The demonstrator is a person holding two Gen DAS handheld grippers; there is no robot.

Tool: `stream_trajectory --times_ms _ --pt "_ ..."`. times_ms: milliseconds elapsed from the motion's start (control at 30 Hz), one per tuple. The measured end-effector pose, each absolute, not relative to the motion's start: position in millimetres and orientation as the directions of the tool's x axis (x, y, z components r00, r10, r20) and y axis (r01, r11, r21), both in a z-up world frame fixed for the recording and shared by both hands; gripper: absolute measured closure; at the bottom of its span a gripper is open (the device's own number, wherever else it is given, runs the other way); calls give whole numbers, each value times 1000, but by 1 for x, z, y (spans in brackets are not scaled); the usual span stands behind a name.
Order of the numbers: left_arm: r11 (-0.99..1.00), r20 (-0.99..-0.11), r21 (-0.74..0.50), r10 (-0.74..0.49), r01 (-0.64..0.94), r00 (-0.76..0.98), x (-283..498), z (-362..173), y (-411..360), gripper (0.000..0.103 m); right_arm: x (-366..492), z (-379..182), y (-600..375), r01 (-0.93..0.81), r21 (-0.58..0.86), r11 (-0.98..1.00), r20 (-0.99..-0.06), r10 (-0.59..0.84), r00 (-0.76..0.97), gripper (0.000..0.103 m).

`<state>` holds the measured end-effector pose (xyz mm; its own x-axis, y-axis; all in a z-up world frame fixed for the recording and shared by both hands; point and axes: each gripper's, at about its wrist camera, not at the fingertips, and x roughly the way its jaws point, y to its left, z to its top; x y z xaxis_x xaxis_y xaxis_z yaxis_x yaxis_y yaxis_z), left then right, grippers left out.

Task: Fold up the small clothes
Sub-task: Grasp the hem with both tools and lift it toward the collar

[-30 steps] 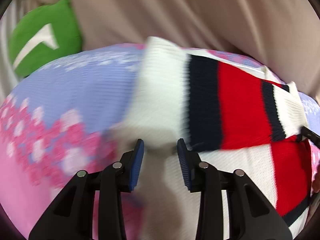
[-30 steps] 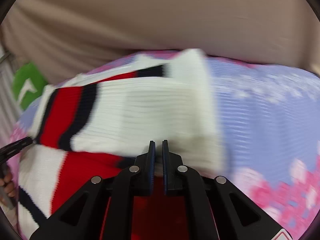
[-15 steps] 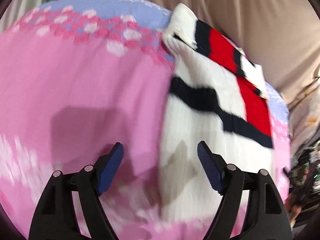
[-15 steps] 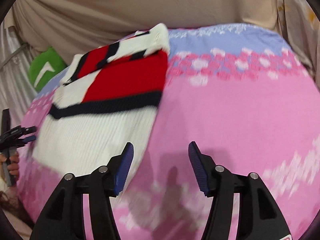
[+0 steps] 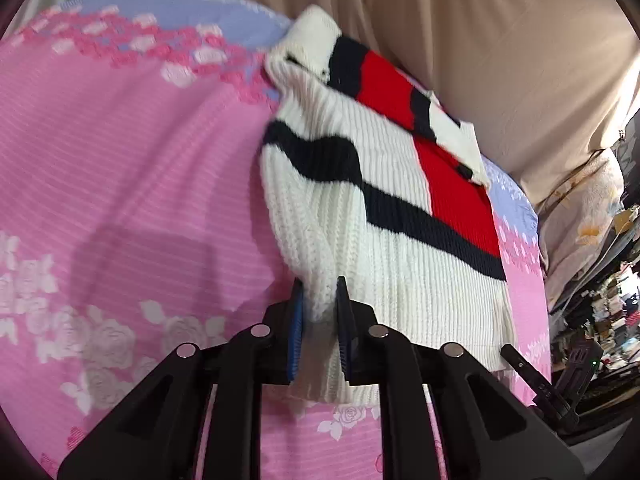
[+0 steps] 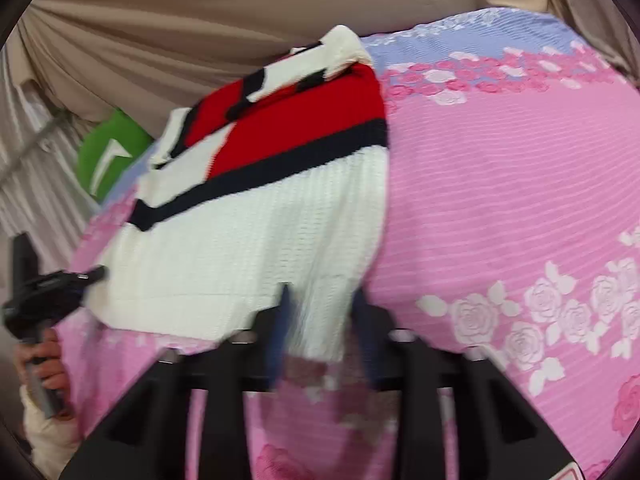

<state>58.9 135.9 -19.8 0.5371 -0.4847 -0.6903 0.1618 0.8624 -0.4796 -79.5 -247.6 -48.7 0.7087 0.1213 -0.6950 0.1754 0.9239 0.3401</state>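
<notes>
A small knit sweater point(image 5: 400, 216), white with red blocks and navy stripes, lies on a pink flowered bed cover point(image 5: 120, 184). Its sleeves are folded in across the top. My left gripper point(image 5: 319, 312) is shut on the sweater's near left hem corner, bunching the white knit between its blue pads. In the right wrist view the sweater point(image 6: 256, 240) fills the left middle. My right gripper point(image 6: 320, 320) is blurred; its fingers straddle the near right hem corner with white knit between them, still some way apart.
A green cushion point(image 6: 108, 156) sits at the bed's far left by a beige curtain point(image 5: 500, 40). The left hand and its gripper handle point(image 6: 36, 304) show at the right wrist view's left edge. Cluttered shelves point(image 5: 608, 280) stand to the right of the bed.
Both grippers let go of the folded sleeves, opened and drew back to the near hem. The left has now closed on the left corner; the right is narrowing around the right corner.
</notes>
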Motion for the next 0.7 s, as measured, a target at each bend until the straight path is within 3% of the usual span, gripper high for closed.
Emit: stream_trajectory --times_ms 200,333,567,700 --pt "868 -630 -467 -461 169 625 20 10 151 92 -109 -37 -255 153 427 891 -620 166 767 97" --pt "861 -623 -475 -475 182 621 -10 15 162 93 -146 -23 -256 140 407 903 -591 143 794 97" --pt "874 -688 -446 -473 194 550 -73 -5 170 93 -211 -35 -248 143 316 938 -692 125 711 97" --pt "871 -680 -439 -482 221 553 -110 -4 173 93 -243 -38 -235 91 236 968 -731 115 673 97"
